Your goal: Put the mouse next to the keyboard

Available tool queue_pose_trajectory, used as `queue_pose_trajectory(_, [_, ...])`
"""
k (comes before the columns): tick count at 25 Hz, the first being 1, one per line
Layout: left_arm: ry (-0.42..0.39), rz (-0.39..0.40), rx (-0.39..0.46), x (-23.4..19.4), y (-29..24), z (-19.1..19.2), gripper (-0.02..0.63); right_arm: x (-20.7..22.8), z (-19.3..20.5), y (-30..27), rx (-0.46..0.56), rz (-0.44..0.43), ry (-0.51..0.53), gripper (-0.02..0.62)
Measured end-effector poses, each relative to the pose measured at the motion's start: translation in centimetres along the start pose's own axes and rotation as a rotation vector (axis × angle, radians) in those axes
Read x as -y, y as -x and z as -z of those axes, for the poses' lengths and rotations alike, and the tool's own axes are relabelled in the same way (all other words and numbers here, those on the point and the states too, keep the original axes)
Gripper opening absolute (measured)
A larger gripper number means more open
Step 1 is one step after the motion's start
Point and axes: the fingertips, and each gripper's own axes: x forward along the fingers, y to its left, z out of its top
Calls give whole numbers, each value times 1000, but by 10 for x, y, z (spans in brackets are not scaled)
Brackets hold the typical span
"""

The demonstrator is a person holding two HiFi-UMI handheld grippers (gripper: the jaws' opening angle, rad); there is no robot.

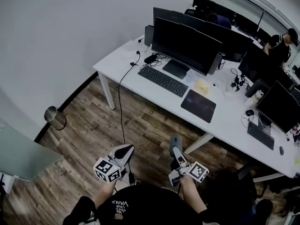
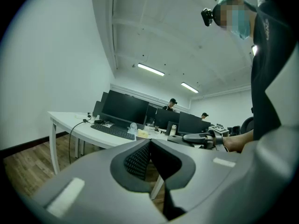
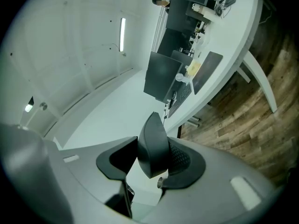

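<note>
A dark mouse (image 3: 154, 146) sits between the pads of my right gripper (image 3: 150, 148), which is shut on it. In the head view the mouse (image 1: 175, 141) and right gripper (image 1: 176, 150) hang low over the wooden floor, well short of the white desk (image 1: 117, 62). The black keyboard (image 1: 162, 80) lies on that desk in front of a monitor (image 1: 185, 45), with a dark mouse pad (image 1: 198, 105) to its right. My left gripper (image 1: 123, 152) is beside the right one, its jaws meeting at the tips (image 2: 150, 142) with nothing in them.
A metal bin (image 1: 55, 118) stands on the floor at the left. A cable (image 1: 121, 107) hangs from the desk to the floor. More desks, monitors and a second keyboard (image 1: 260, 135) fill the right, where a person (image 1: 280, 46) sits.
</note>
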Motion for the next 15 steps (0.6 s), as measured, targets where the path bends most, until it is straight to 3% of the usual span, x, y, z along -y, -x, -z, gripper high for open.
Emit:
queue_pose_trajectory(1, [-1,2,-4,-7,3,-1,2,-4,4,-4,7,-12,4,178])
queue_pose_trajectory(4, [-7,16,-14,-25,11,-2,2,1,19,-4,31,63,-43,178])
queue_pose_trajectory(8, [11,19,-28,-46,12,2,2,-21,20,-17,57,-89,58,178])
queue_pose_trajectory(9, [21,21,-28,-47,9,3,2,-19,19,-18,61,-89,45,178])
queue_pose_trajectory(11, [34,31,-31,-47,2,6,2,0,17,-12,64,25,-27,178])
queue_pose_trajectory(15, [46,27,-38,-54,-19,10,2,19,-2,-24,68,105,-59,178])
